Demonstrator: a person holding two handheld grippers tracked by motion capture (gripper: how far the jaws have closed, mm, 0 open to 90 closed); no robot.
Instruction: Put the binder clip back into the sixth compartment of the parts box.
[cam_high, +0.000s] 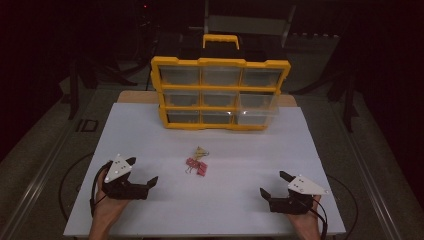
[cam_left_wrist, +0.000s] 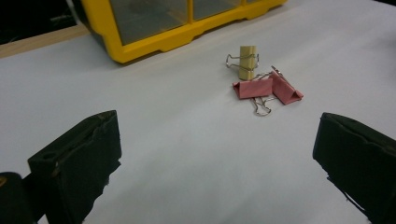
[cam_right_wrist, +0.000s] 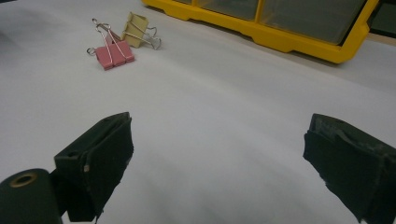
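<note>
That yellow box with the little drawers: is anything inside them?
The yellow organizer stands upright; its clear drawers look empty through the fronts. Glare and dim light hide their back corners, so small items there cannot be ruled out.

The table (cam_high: 150, 135) wears a smooth, matt white sheet that looks like paper or board, with a strip of bare light wood (cam_left_wrist: 37, 42) showing at its far edge. The organiser (cam_high: 220, 92) has a glossy yellow plastic frame around clear, faintly reflective plastic drawers, and the binder clips (cam_left_wrist: 266, 86) — two pink, one pale yellow — have painted bodies of dull sheen with thin, shiny wire handles. Both grippers' jaws are matt black with rough, frayed pad edges — the left gripper (cam_high: 145, 172) and right gripper (cam_high: 274, 184) each carry a flat, pale grey plate.
</note>
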